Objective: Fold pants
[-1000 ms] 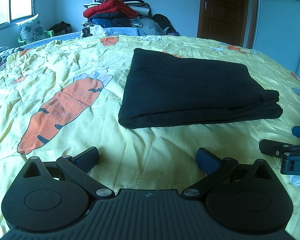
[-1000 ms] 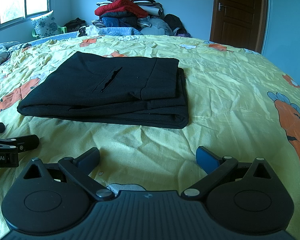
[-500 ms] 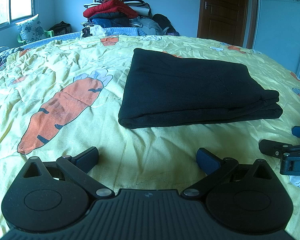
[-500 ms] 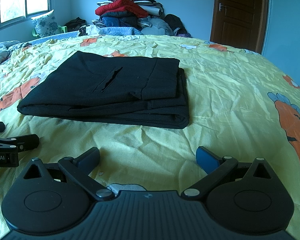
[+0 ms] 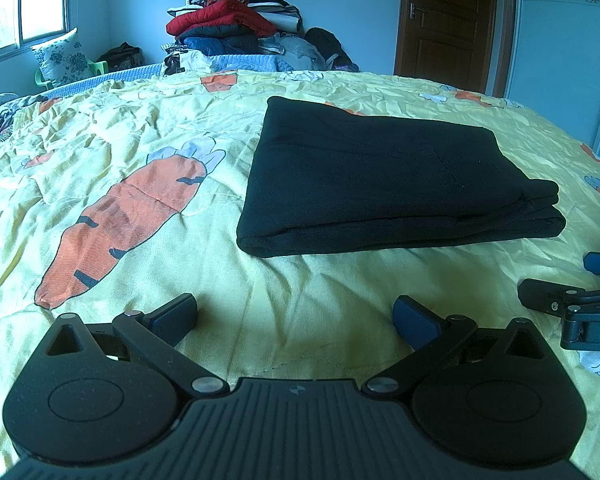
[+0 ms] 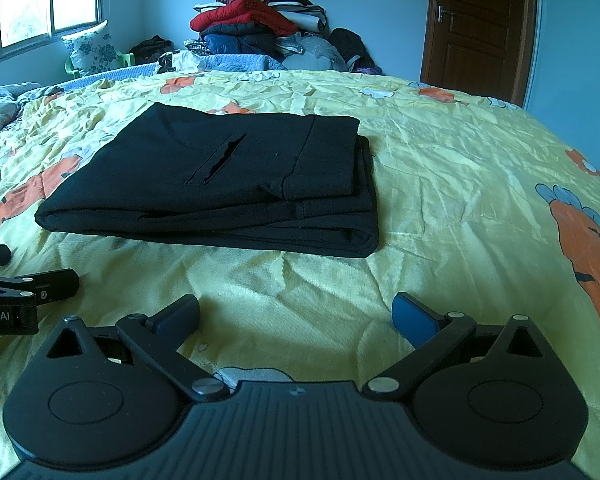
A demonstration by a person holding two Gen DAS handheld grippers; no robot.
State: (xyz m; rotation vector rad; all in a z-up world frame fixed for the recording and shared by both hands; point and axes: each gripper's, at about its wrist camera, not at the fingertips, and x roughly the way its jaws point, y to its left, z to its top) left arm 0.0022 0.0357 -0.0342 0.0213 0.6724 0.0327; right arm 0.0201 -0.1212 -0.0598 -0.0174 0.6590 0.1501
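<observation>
Pants (image 5: 384, 180) — black, folded into a flat rectangular stack — lie on the yellow carrot-print bedspread (image 5: 148, 128), near the middle of the bed. In the right wrist view the stack (image 6: 228, 188) shows a slit pocket on its top layer and stepped layers along its right edge. The left gripper (image 5: 296, 316) sits low over the bedspread on the near side of the stack, its jaws spread wide and holding nothing; the right gripper (image 6: 296, 314) does likewise, just beside it and apart from the cloth. Each appears at the edge of the other's view. Far off, a heap of clothes (image 6: 260, 28) rises against the wall — a wooden door (image 6: 480, 28) stands to its right.
</observation>
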